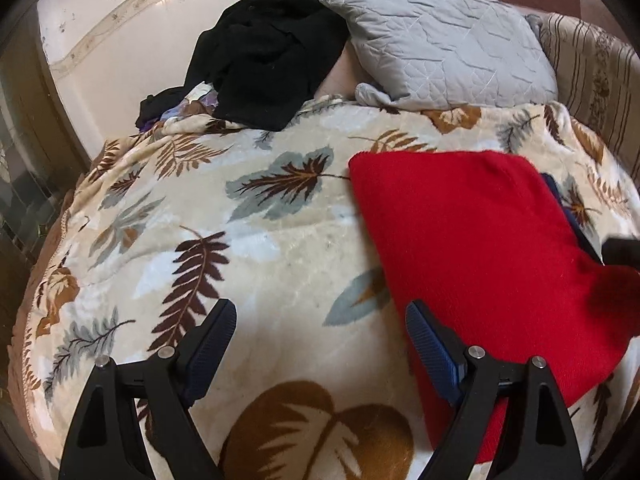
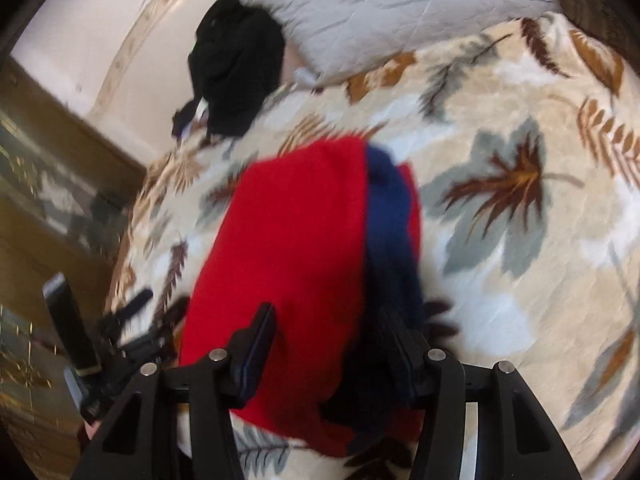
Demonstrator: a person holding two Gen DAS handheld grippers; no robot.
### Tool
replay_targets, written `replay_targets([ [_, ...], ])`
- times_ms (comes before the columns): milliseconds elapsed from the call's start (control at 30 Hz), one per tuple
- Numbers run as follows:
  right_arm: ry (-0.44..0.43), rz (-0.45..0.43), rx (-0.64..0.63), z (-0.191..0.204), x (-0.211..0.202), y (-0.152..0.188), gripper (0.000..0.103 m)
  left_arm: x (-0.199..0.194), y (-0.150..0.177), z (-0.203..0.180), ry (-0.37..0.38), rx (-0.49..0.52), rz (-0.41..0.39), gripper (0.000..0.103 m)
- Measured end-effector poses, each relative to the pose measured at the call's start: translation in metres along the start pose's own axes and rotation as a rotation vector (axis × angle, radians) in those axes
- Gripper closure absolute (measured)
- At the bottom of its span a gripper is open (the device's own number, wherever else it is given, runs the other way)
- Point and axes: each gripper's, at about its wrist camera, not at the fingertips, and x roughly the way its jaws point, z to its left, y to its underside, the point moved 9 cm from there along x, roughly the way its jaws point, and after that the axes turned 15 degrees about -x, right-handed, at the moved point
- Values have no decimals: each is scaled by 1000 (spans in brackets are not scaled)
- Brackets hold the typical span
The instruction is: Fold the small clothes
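A red garment (image 1: pixel 480 248) lies on the leaf-print blanket (image 1: pixel 248 248). The left gripper (image 1: pixel 320 344) hangs released beside it; the right gripper (image 2: pixel 332 344) straddles its blue trim (image 2: pixel 390 216), jaws apart. A shallow pinch could drag the fold crooked.

Ahead of me a leaf-patterned blanket (image 1: pixel 280 240) covers the bed; a grey pillow (image 1: pixel 440 48) touches a black clothes heap (image 1: pixel 264 56).
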Motion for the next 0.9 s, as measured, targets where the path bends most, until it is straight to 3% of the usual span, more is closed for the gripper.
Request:
replay_targets([
  [100, -9, 20, 57, -17, 5, -10, 37, -1, -6, -5, 25, 8, -7, 16],
  [367, -194, 69, 161, -39, 39, -21, 37, 0, -18, -11, 50, 11, -22, 16],
  [467, -195, 109, 175, -38, 50, -14, 37, 2, -21, -10, 49, -1, -20, 16],
  [900, -197, 81, 180, -39, 45, -12, 37, 3, -21, -12, 52, 2, -21, 16],
])
